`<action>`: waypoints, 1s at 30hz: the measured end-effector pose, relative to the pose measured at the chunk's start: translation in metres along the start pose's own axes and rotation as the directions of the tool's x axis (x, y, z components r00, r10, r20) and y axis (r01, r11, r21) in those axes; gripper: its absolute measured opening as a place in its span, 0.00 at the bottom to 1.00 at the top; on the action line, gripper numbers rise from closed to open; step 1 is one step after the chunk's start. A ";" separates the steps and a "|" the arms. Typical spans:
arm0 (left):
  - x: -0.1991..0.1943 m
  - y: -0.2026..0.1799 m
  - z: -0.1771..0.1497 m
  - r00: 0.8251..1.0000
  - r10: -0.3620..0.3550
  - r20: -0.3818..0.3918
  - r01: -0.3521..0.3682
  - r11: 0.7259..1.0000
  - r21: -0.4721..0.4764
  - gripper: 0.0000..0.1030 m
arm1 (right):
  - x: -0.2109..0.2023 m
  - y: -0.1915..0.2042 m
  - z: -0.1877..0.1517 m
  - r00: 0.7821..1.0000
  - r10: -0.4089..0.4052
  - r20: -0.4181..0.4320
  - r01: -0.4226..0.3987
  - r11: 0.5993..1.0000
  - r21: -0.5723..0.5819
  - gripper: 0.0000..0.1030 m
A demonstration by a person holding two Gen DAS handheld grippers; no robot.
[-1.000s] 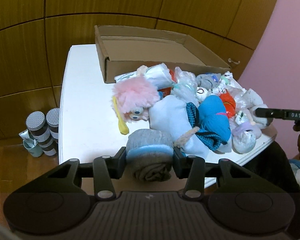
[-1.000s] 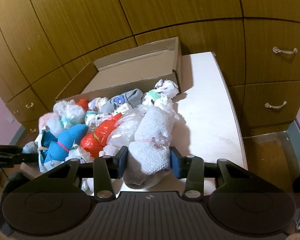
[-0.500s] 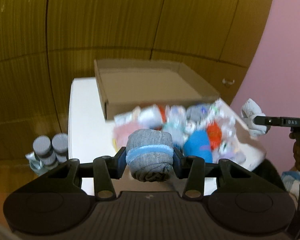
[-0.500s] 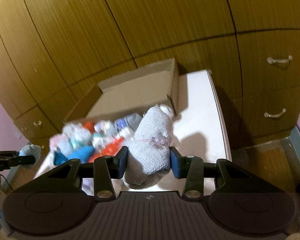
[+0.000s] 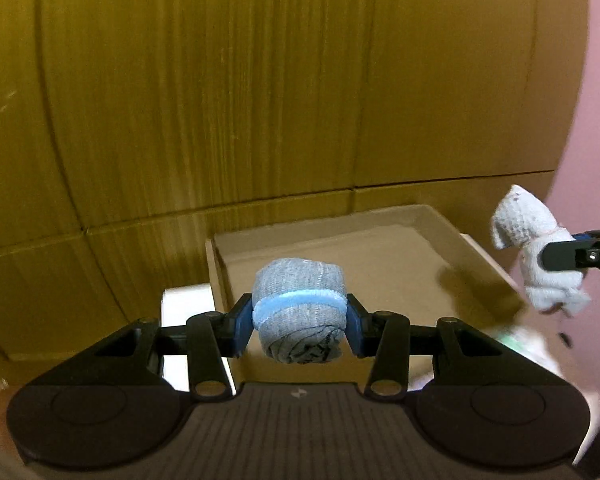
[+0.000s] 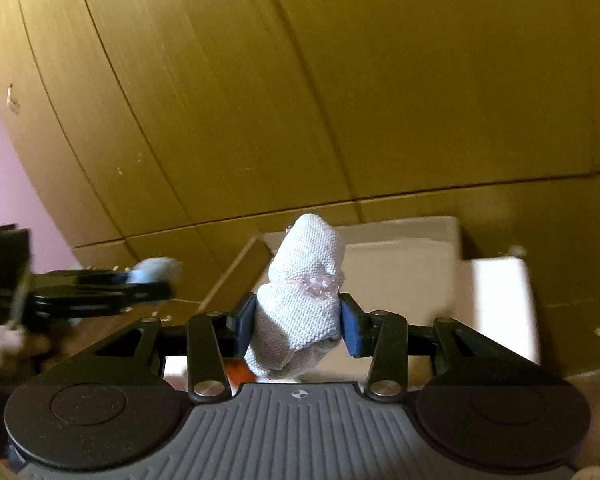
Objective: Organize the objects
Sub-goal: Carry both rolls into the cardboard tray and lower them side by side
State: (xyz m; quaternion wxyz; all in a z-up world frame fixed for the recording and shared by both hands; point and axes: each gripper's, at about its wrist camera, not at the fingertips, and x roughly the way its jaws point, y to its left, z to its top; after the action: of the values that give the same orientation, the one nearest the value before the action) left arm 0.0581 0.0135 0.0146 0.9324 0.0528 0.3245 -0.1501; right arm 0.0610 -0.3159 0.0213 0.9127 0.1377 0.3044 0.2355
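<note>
Both grippers pinched rolled socks: left gripper (image 5: pixel 299 322) grey sock (image 5: pixel 299 310), right gripper (image 6: pixel 298 326) white sock (image 6: pixel 302 300); carry step; next, release into box (image 5: pixel 400 256) at 12 o'clock

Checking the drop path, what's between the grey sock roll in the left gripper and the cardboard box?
Nothing: in the left wrist view the grey sock roll hangs over the cardboard box, whose floor looks bare.

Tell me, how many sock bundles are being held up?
2. The grey sock roll sits in the left tool; the white sock bundle in the right tool. More may be hidden below.
</note>
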 end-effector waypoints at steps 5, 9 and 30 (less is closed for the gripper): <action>0.072 0.014 0.022 0.997 0.053 -0.055 -0.052 0.998 0.022 0.41 | 0.085 0.002 0.039 0.994 0.042 -0.099 -0.041 0.999 0.011 0.49; 0.119 0.021 0.022 0.990 0.088 -0.114 -0.082 0.995 0.058 0.41 | 0.156 0.005 0.054 0.983 0.027 -0.182 -0.028 1.000 -0.006 0.49; 0.155 0.033 -0.011 0.975 0.159 -0.156 -0.120 0.965 0.233 0.43 | 0.238 -0.025 0.041 0.972 -0.024 -0.235 0.023 1.000 -0.009 0.48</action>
State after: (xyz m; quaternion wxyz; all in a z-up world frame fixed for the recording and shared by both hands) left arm 0.1778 0.0093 -0.0899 0.8971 0.1925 0.3808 -0.1142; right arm 0.2625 -0.2196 -0.0729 0.8735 0.1023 0.4109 0.2403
